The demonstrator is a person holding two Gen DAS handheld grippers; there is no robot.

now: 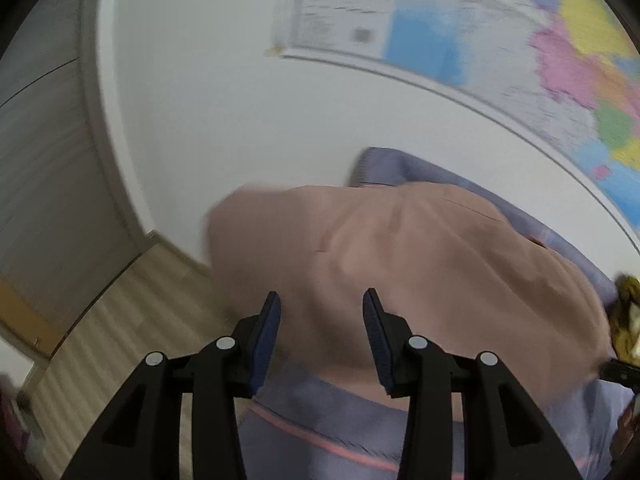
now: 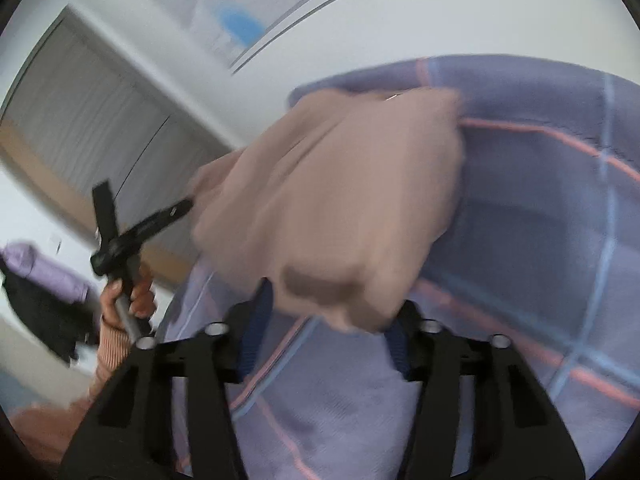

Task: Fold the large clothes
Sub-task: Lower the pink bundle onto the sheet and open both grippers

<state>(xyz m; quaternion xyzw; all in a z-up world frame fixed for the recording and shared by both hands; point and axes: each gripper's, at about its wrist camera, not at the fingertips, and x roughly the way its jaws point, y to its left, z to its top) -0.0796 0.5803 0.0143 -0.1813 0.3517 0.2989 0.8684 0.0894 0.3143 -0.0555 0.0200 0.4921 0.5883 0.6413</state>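
- Far left: a grey sliding door [image 1: 44, 184] and wood floor [image 1: 132, 304] were seen past the bed edge; not involved in the task.
- A pile of dark and lilac clothes [image 2: 44, 292] was left well apart on the left, presumably queued for later folding.
- The left gripper [image 1: 322, 312] was held just above the near edge of the pink garment [image 1: 400, 272]; jaws stood apart, nothing between the pads, no cloth pinched.
- In the right wrist view the left tool was seen gripped by a hand [image 2: 128, 296] in a ribbed pink sleeve, its tip at the garment's left edge; contact could not be confirmed through the blur.
- The pink garment was lying bunched on the purple plaid bedsheet [image 2: 540, 208], partly doubled over, so the fold was judged midway rather than finished.
- The right gripper [image 2: 328, 316] was held at the garment's near corner, with cloth draped over and between the fingers; whether the pads were pressing on it could not be told.
- Right: a coloured wall map [image 1: 552, 64] was hung above the bed; a yellow-patterned item [image 1: 628, 312] was noted at the frame edge, unidentified.
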